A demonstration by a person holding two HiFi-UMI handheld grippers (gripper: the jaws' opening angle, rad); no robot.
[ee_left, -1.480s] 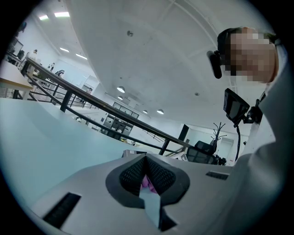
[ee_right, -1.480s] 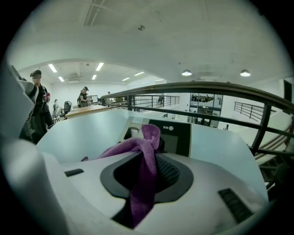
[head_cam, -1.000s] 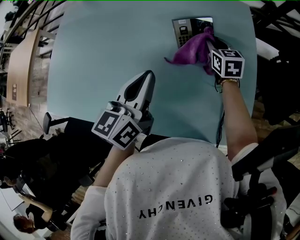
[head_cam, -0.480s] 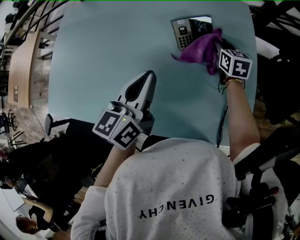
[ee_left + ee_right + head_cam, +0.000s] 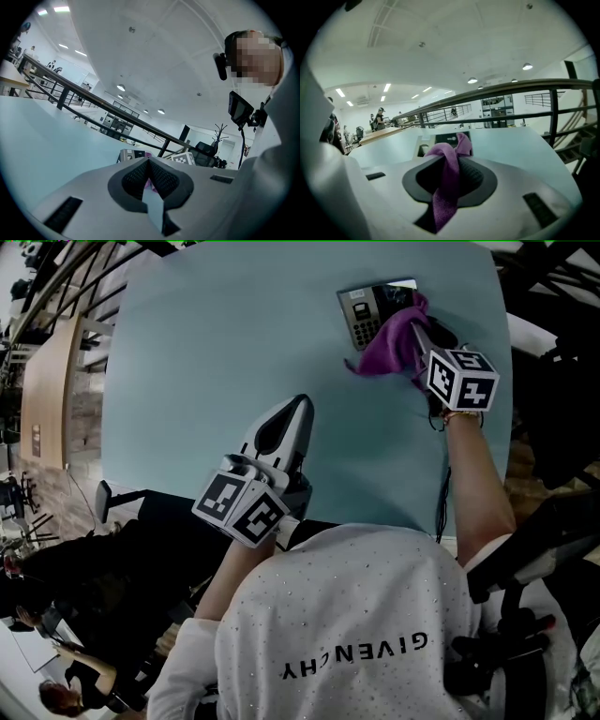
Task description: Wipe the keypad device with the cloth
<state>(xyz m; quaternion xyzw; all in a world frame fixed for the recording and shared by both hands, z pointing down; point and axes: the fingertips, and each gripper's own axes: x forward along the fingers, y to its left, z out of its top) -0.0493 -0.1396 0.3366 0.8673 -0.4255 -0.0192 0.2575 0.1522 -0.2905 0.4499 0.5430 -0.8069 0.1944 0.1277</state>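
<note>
I am gripping the crumpled purple cloth [image 5: 386, 341] in the right gripper [image 5: 451, 165], its jaws clamping tight on the fabric. The cloth is pressing on the right part of the flat grey keypad device [image 5: 361, 317], which is lying at the far edge of the pale blue table [image 5: 206, 352]. I am holding the left gripper [image 5: 296, 411] well apart, nearer me, its jaws closed together on nothing.

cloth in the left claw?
No, the purple cloth is pinched in the right claw; the left claw is shut with nothing in it.
</note>
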